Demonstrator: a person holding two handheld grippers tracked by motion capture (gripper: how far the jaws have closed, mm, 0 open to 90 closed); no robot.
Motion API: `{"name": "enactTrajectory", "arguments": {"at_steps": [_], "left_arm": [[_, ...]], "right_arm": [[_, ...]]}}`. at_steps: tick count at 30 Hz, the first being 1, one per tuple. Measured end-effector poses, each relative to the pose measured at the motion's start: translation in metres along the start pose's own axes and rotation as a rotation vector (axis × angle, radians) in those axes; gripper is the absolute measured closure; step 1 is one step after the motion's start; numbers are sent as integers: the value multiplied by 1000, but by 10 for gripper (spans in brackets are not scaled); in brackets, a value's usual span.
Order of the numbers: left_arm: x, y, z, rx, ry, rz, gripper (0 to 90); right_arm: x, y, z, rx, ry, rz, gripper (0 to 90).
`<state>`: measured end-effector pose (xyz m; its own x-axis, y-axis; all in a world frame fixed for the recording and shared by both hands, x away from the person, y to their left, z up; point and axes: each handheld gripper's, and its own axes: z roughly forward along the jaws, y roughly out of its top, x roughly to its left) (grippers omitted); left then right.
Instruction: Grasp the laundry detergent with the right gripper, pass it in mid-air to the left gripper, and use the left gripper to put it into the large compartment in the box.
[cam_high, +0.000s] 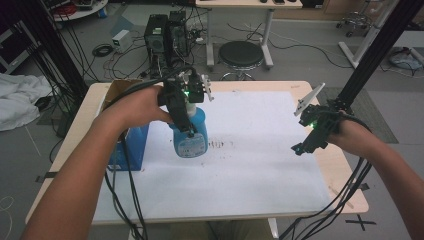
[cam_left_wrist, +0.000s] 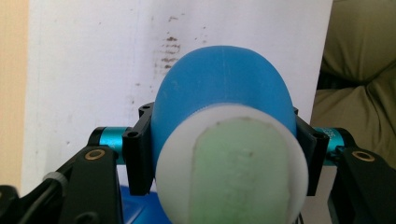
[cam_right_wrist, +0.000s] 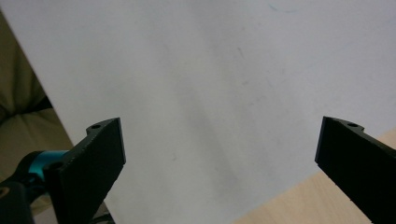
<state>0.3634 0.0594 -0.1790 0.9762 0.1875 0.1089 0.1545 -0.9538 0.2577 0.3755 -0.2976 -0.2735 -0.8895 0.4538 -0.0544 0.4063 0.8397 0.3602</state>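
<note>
Holding a blue spray bottle (cam_high: 192, 135) above a table (cam_high: 345, 170), a person grips it with the left gripper (cam_high: 186, 107), whose two black jaws are clamped on the bottle's sides. In the high view the bottle hangs over the left half of a large white sheet (cam_high: 260, 165) that covers most of the tabletop, its base lowest and a pale label on its front. Whether any liquid is inside cannot be told. In the left gripper view the bottle (cam_left_wrist: 224, 93) sits squarely between the black jaws, with a white, rounded part (cam_left_wrist: 187, 177) nearest the camera and a pale green face on it.

Just to the left of the bottle, at the sheet's left edge, stands an open cardboard box (cam_high: 120, 90) with blue sides; what it contains cannot be made out.

On the right side of the table, the right gripper (cam_high: 305, 145) is held above the sheet's right edge, well apart from the bottle. The right gripper view shows its jaws spread wide with nothing between them, the white sheet (cam_right_wrist: 210, 70) and a corner of bare wooden table (cam_right_wrist: 303, 205) beyond.

A patch of small dark smudges (cam_high: 220, 145) marks the sheet just right of the bottle.
</note>
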Motion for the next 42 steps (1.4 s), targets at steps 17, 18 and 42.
{"name": "enactTrajectory", "arguments": {"at_steps": [17, 18, 42], "left_arm": [[34, -36, -67, 7, 69, -184, 380], [34, -39, -69, 6, 74, -197, 381], [64, -112, -122, -9, 183, -432, 382]], "right_arm": [[-12, -5, -6, 68, -14, -49, 8], [-13, -4, -7, 67, -12, -48, 8], [-25, -5, -13, 57, -14, -52, 8]]}}
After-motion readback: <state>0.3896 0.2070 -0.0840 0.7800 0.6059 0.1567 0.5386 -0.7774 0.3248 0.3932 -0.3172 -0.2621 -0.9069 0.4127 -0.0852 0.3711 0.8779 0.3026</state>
